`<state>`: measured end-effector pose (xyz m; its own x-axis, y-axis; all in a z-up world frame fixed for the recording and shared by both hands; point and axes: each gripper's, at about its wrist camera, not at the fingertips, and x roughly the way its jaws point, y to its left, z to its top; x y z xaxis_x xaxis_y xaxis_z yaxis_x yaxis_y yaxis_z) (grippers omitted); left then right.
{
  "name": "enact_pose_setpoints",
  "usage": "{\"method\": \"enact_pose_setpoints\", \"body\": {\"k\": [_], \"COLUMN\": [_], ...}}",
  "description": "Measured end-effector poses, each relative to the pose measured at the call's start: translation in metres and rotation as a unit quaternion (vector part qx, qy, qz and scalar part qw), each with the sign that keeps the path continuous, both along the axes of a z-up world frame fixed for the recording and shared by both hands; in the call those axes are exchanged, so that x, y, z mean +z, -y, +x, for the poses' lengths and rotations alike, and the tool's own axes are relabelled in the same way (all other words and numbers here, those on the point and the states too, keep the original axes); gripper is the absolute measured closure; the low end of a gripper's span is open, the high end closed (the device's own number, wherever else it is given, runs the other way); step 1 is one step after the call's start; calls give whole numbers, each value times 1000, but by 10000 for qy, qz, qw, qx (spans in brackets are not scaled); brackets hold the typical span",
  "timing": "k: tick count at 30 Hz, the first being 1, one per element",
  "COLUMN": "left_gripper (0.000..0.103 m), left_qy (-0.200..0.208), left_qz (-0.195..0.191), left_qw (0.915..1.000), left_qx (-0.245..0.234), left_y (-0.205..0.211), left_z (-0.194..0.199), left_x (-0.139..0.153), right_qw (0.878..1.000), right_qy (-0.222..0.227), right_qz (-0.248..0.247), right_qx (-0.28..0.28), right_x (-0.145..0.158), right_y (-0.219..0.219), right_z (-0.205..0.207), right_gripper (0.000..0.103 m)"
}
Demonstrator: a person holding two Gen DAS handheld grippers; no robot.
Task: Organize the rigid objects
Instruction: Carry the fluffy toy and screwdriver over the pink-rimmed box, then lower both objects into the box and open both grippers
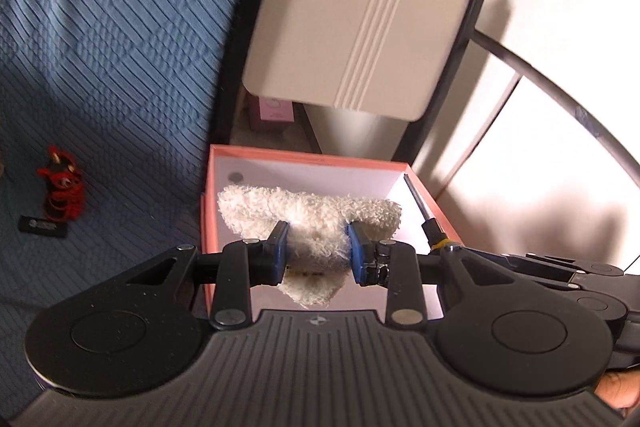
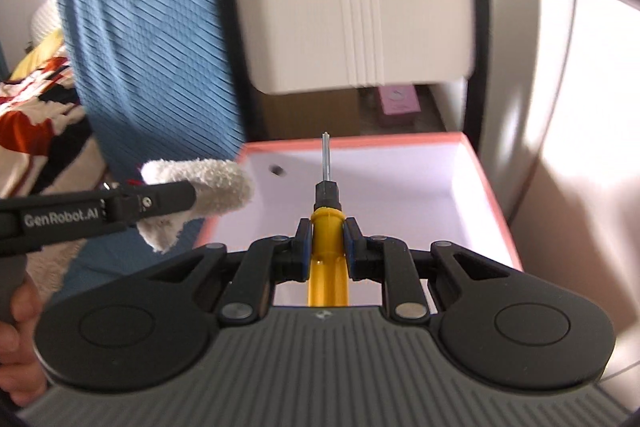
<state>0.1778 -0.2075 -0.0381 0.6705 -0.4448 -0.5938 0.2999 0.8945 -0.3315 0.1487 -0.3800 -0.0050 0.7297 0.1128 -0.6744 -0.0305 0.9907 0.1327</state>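
Pink box [image 2: 496, 195] underlies screwdriver [image 2: 327, 227] (gripper-clamped) [image 2: 327, 243].

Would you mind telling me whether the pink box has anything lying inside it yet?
Apparently empty: the pink box shows only bare white floor; near part hidden.

- You have a bed covered by a blue quilted bedspread [image 1: 112, 39] as the main surface.
- On it you can see a red tangled cord bundle [image 1: 62, 183] and, just beside it, a small flat black device [image 1: 43, 227].
- The pink open box [image 1: 312, 157] sits at the bedspread's edge.
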Motion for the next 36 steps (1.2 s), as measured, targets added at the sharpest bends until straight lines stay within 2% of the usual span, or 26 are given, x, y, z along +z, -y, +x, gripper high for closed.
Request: {"method": "enact_pose_setpoints", "body": {"k": [4,10,16,18,25,36], "left_gripper": [67,67,67,67,63,60], "left_qy": [-213,-468,-637,-577,-435,98], "left_qz": [101,191,255,293,350,89], "left_qw": [9997,9985,9973,9975,9982,9999], "left_qx": [-101,-214,-243,-280,-234,86], "left_y": [18,31,34,34,31,-18], "left_z": [2,6,12,9,5,-13], "left_x": [-19,-42,-54,-54,-46,2], "right_qw": [9997,9981,9968,9966,9975,10000], "right_qy": [-154,-514,-717,-735,-603,76], "right_qz": [-131,-78,-95,-50,-29,16], "right_qx": [-123,-337,-355,-378,-377,-29], "right_x": [-19,-49,-72,-75,-65,-7], "right_y": [15,35,38,39,37,4], "right_z": [-4,-5,-9,-10,-11,-21], "right_gripper": [83,83,83,83,82,80]}}
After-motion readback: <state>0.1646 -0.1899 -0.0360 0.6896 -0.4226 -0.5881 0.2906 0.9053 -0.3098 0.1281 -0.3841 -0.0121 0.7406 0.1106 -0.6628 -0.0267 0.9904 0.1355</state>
